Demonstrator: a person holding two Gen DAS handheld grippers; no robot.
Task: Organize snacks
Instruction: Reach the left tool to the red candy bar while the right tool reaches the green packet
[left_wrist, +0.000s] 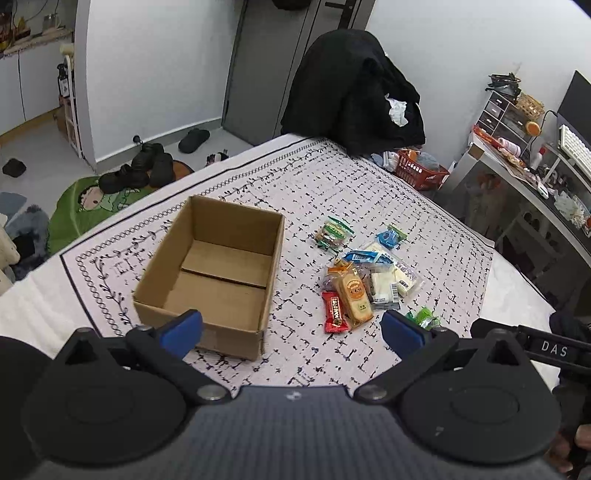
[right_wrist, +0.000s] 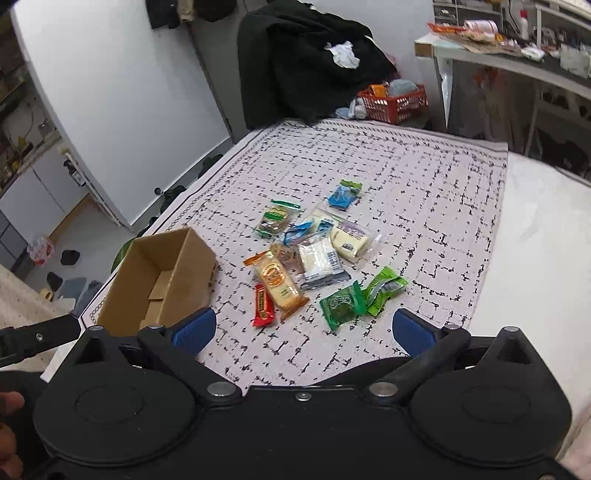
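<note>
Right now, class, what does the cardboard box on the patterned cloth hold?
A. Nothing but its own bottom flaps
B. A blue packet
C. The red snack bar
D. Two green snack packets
A: the cardboard box shows only bare bottom flaps, while the red snack bar, green packets and blue packet all lie outside it on the patterned cloth.

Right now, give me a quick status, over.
Left tool open, empty. Right tool open, empty. Cardboard box empty; snack packets loose on cloth beside it. Nothing blocking.
</note>
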